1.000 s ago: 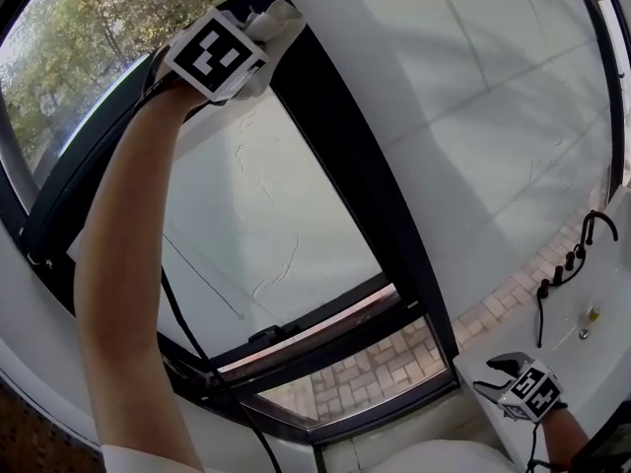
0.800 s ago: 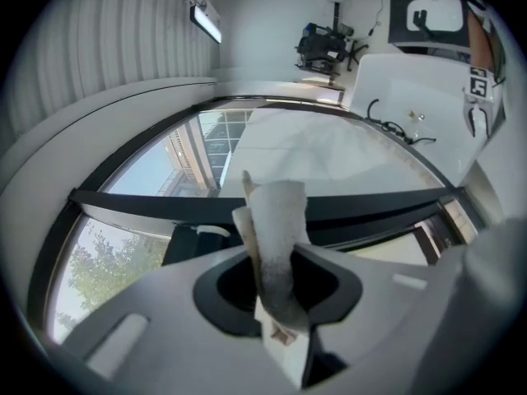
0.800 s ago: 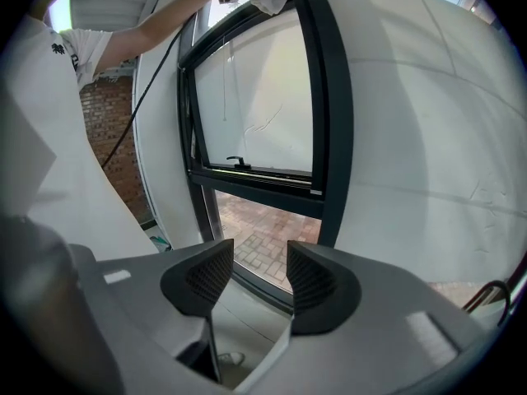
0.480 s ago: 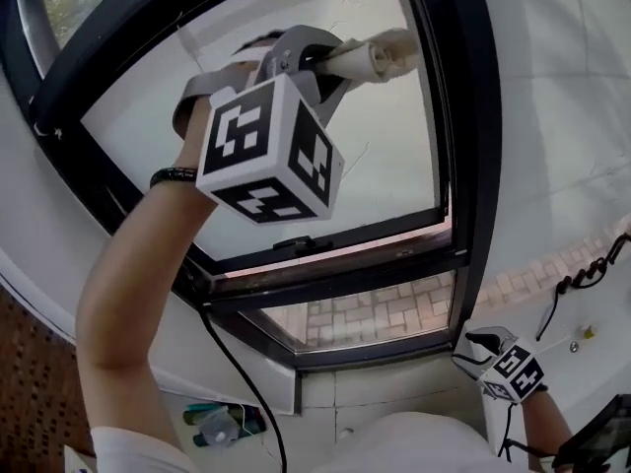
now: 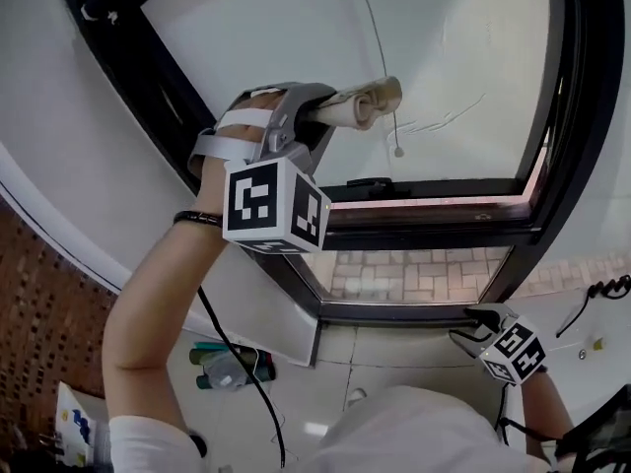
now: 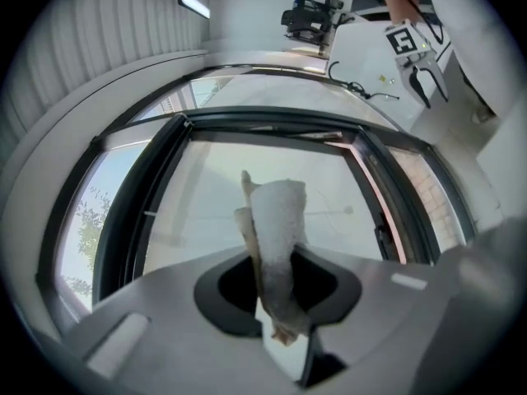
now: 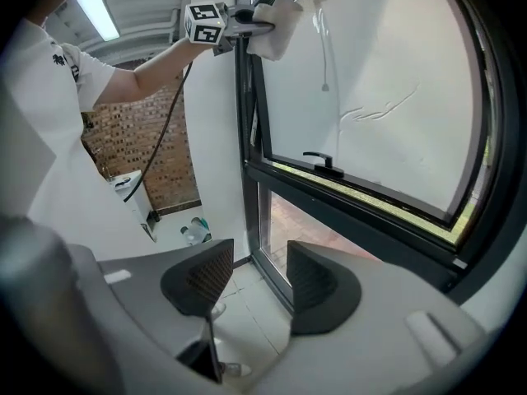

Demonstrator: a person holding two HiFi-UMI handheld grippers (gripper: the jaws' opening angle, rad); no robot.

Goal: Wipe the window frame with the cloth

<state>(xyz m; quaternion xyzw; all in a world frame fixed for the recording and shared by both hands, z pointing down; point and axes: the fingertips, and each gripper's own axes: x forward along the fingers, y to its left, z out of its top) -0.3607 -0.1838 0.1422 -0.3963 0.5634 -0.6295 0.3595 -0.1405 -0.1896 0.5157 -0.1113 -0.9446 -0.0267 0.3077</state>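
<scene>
Head view: left gripper (image 5: 330, 114) clamps cloth (image 5: 363, 102) before black window frame (image 5: 424, 227); right gripper (image 5: 477, 325) gapes empty, lower right; brick wall (image 5: 44, 313) left.

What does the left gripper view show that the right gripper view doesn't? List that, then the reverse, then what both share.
Only the left gripper view: the left gripper shut on the rolled white cloth up close, green trees outside, and the right gripper far off. Only the right gripper view: its own dark jaws apart and empty, the red brick wall, and the left gripper seen from outside. Both: the black window frame and that cloth.
</scene>
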